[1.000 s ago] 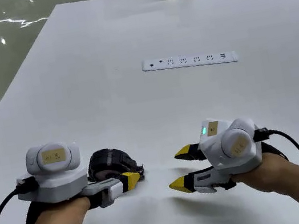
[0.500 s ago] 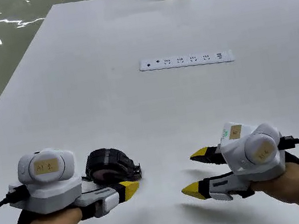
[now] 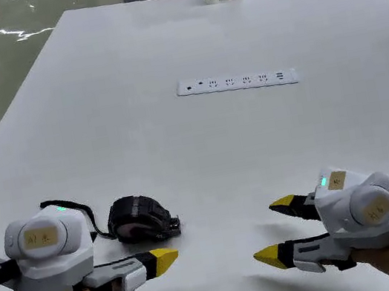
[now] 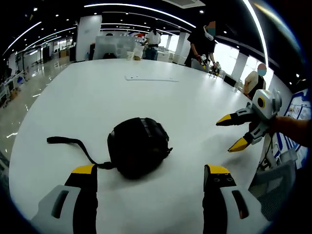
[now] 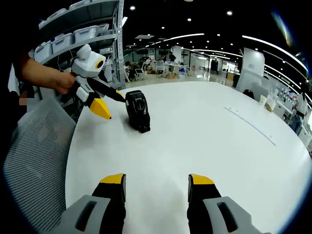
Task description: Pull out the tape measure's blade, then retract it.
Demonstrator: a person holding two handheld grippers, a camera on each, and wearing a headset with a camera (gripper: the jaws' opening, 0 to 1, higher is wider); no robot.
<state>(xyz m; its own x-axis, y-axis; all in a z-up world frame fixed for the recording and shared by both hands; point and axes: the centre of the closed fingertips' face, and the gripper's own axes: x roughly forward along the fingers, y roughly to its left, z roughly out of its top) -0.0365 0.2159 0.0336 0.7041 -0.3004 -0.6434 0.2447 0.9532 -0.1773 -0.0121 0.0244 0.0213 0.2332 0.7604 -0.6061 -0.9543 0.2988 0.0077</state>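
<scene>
Tape measure (image 3: 141, 219), black, with strap: laid on white table (image 3: 162, 46), lower left of head view, just ahead of left gripper (image 4: 149, 170). Jaws of left gripper and right gripper (image 3: 274, 229) are held apart.

Right hand-held gripper (image 5: 157, 187): yellow-tipped jaws stand apart above the white worktop (image 5: 204, 141). A black round-cased tape measure (image 5: 138, 111) stands on the worktop well ahead of it. The white left hand-held gripper (image 5: 113, 103), jaws parted, is just beside the case, gripped by a person's hand (image 5: 61, 80).

The tape measure (image 3: 138, 217) looks matt black plastic (table (image 3: 180, 148) smooth, faintly glossy).
</scene>
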